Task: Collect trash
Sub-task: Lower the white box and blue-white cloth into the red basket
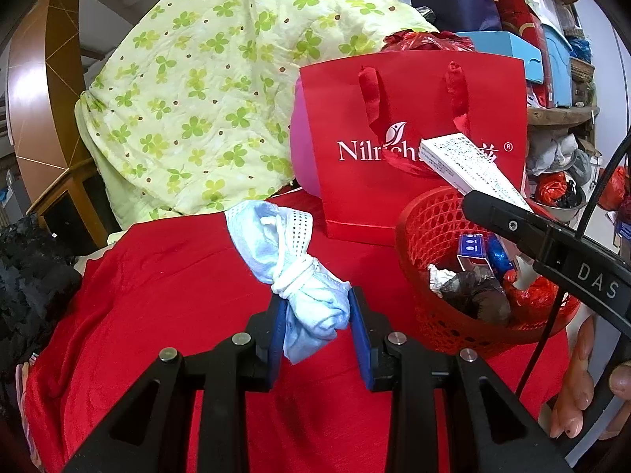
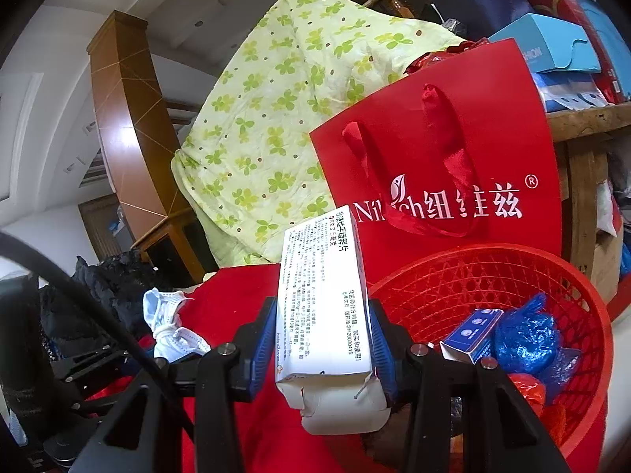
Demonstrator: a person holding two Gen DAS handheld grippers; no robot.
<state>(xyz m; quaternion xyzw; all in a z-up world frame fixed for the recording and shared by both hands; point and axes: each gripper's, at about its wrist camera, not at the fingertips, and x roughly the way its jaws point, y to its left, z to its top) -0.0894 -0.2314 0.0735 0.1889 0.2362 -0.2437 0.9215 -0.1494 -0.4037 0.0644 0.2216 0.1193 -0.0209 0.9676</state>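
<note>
My left gripper (image 1: 317, 315) is shut on a knotted light-blue face mask (image 1: 292, 260), held just above the red cloth (image 1: 169, 307). In the right wrist view, my right gripper (image 2: 321, 339) is shut on a white medicine box (image 2: 321, 295) with printed text, which stands upright between the blue pads, its torn flap toward the camera. The box hangs beside the left rim of a red mesh basket (image 2: 493, 260). The left wrist view shows the same box (image 1: 469, 161) over the basket (image 1: 430, 228). The basket holds a small blue box (image 2: 471, 335), a blue plastic wad (image 2: 524, 335) and dark and red wrappers.
A red paper gift bag (image 1: 414, 118) stands behind the basket. A green clover quilt (image 1: 197, 98) is piled at the back left. Dark clothing (image 1: 31, 276) lies at the left edge. Boxes crowd shelves at the right. A person's hand (image 1: 572, 394) holds the right gripper's handle.
</note>
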